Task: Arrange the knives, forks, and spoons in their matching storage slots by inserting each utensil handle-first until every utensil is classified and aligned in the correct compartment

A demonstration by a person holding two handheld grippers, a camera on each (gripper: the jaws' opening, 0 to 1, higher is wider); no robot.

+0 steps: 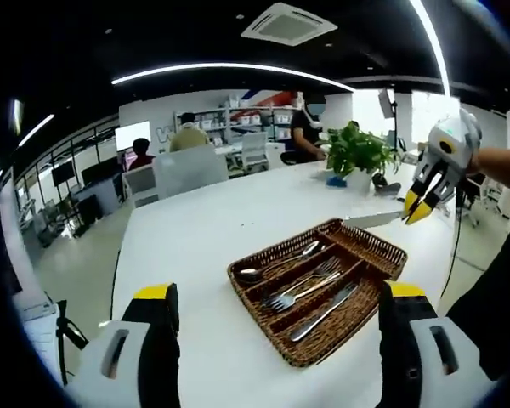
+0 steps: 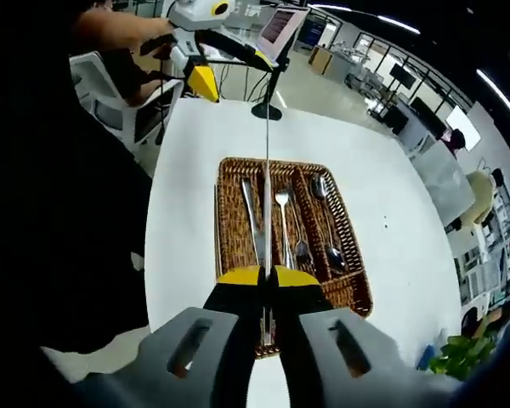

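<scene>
A wicker tray (image 1: 259,316) lies on the white table (image 1: 187,246). Its slots hold a spoon (image 1: 280,260), two forks (image 1: 308,283) and a knife (image 1: 327,311). My left gripper (image 1: 280,291) stands open near the tray's close end, its jaws wide apart with nothing between them. My right gripper (image 1: 421,206) hovers past the tray's far corner, shut on a second knife (image 1: 372,220) that points toward the tray. In the right gripper view that held knife (image 2: 266,195) runs edge-on from the right gripper (image 2: 266,276) over the tray (image 2: 223,221), between the lying knife (image 2: 251,212) and a fork (image 2: 282,223).
A potted plant (image 1: 357,153) and small items stand at the table's far end, with chairs and seated people behind. A floor stand (image 2: 268,106) sits beyond the table's edge near the left gripper (image 2: 202,82). The spoon (image 2: 327,229) occupies the tray's outer slot.
</scene>
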